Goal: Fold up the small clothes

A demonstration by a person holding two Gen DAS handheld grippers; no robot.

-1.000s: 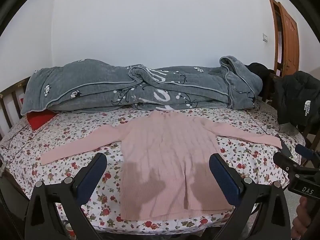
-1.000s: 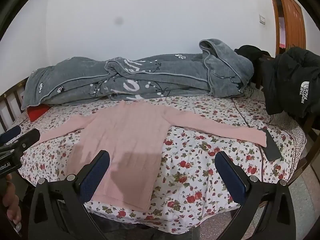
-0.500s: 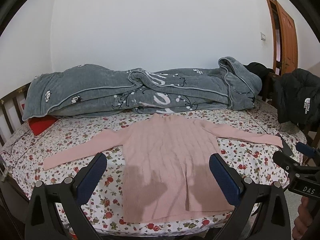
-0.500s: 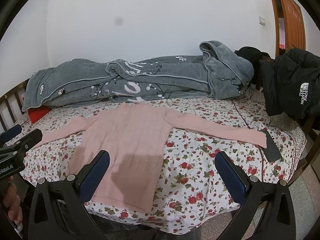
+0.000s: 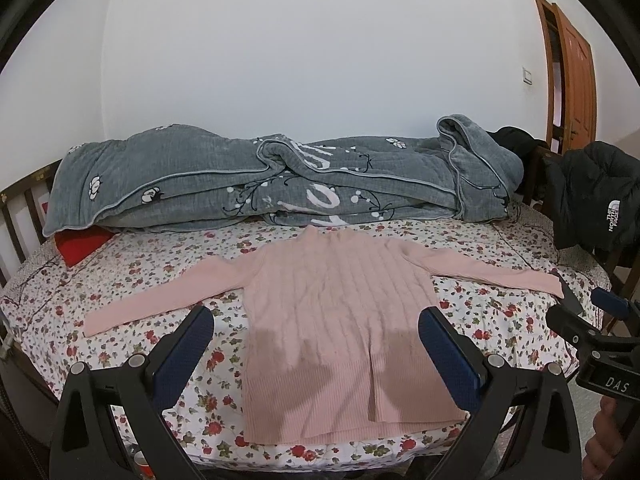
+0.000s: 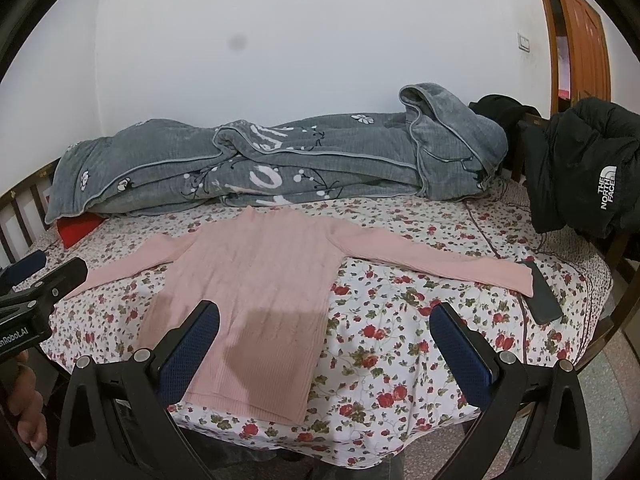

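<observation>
Both cameras have lifted a touch since a second ago, so the bedding sits lower in view, while the clothes lie unmoved; the bed with its flowered sheet carries everything; a grey quilt is heaped along the far side against the wall; the pink sweater lies flat in the middle of the sheet, sleeves spread wide, hem toward the near edge; a black jacket hangs at the right; a dark flat object lies touching the right cuff; the left gripper hovers spread wide over the hem, grasping nothing; the right gripper hovers likewise released, beside the sweater's right edge.
</observation>
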